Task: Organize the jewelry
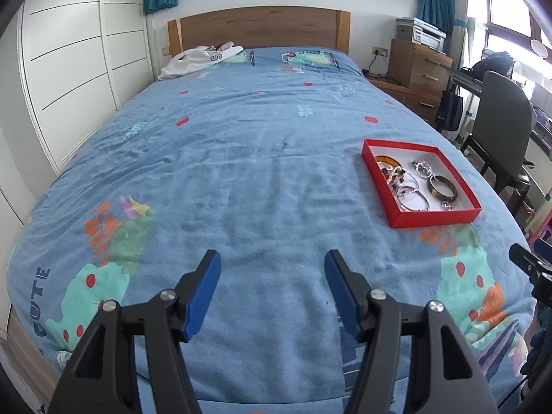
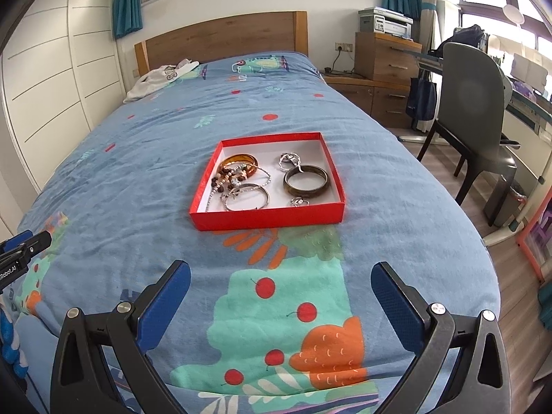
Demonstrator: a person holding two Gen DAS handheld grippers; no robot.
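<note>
A shallow red box (image 2: 269, 219) (image 1: 434, 220) with a white inside lies on the blue bedspread. It holds a jumble of jewelry: a dark brown bangle (image 2: 306, 180) (image 1: 443, 189), an amber bangle (image 2: 241, 160), a beaded bracelet (image 2: 226, 176), silver bangles (image 2: 246, 197) (image 1: 414, 201) and small silver pieces (image 2: 291, 160). My right gripper (image 2: 281, 272) is open over the bedspread, short of the box's near side, with nothing between its blue pads. My left gripper (image 1: 272, 258) is open and empty too, with the box ahead to its right.
The bed (image 1: 241, 131) fills both views, with a wooden headboard (image 1: 258, 26) and white clothing (image 1: 200, 60) near the pillow end. White wardrobe doors (image 1: 69, 69) run along the left. A chair (image 2: 476, 110), desk and wooden drawers (image 2: 386, 57) stand to the right.
</note>
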